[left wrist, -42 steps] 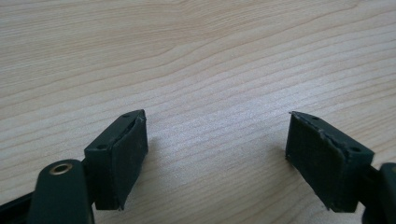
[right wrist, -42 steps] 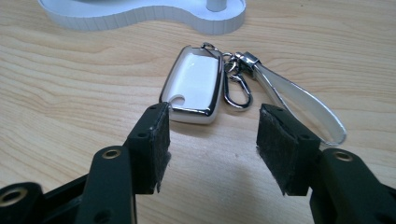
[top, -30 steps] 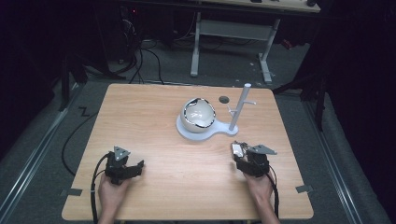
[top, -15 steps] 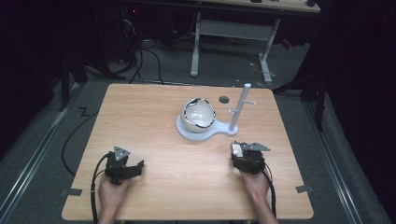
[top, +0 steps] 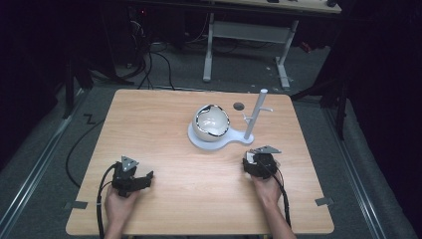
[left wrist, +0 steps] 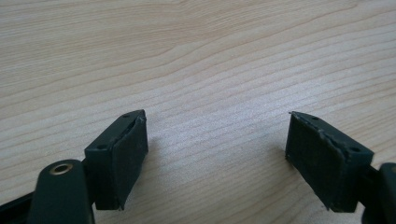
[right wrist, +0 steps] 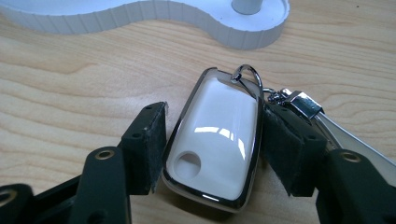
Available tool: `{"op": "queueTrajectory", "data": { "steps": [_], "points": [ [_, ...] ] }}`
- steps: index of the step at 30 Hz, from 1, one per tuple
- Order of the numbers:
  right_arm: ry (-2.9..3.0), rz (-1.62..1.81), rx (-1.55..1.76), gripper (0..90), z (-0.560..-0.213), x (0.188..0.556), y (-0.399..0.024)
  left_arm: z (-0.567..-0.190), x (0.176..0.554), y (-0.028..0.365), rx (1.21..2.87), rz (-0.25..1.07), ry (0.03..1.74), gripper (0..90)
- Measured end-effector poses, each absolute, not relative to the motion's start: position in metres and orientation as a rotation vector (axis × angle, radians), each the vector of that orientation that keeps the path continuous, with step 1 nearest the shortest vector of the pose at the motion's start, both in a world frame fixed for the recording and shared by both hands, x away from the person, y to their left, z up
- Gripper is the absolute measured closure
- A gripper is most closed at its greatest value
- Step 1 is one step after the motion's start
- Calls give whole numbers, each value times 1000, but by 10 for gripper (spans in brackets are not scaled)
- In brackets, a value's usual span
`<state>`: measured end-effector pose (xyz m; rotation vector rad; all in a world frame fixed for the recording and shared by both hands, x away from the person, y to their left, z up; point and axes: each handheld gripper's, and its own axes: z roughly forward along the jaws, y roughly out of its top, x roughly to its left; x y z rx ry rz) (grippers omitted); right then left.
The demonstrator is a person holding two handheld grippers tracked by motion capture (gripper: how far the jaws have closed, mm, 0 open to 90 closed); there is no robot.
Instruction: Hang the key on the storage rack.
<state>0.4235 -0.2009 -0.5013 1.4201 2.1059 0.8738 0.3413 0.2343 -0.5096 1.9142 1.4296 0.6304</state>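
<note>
A white stand (top: pixel 214 142) mid-desk (top: pixel 164 124) holds a cream bowl-like shell (top: pixel 211 122) beside its upright post (top: pixel 256 112). Near it, the right tongs (right wrist: pixel 212 147) clamp a white key fob (right wrist: pixel 215 140). The left tongs (left wrist: pixel 215 163) gape over bare wood

white key fob (right wrist: pixel 215 140), black tool (right wrist: pixel 212 154)

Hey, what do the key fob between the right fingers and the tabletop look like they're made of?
The key fob looks like glossy white plastic in a chrome-like rim: bright highlights sit on its face and the edge mirrors. Whether the rim is metal or plated plastic is unclear. The tabletop looks like light wood or wood-print laminate, matte, with a fine grain pattern running across it.
</note>
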Motion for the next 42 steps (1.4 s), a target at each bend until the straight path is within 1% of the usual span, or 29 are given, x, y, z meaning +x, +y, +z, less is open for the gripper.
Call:
{"op": "queueTrajectory", "data": {
  "steps": [2,8,15,16,22,24,32,42],
  "points": [
    [2102,870,1421,475,-501,424,-203,-510,341,234,1914,630,1430,213],
    [2119,881,1417,506,-499,424,-207,-510,341,234,1914,630,1430,213],
    [2100,921,1388,511,-493,419,-214,-510,341,234,1914,630,1429,213],
    [2085,962,1381,511,-486,415,-219,-510,341,234,1914,630,1430,213],
    [2049,1048,1354,511,-469,405,-234,-510,341,234,1914,631,1430,213],
    [2044,1062,1354,512,-467,403,-236,-510,341,234,1914,630,1430,213],
    [1997,1137,1304,511,-439,389,-256,-510,341,234,1914,631,1430,213],
    [1942,1205,1292,512,-411,384,-275,-510,341,234,1914,631,1430,213]
  ]
}}
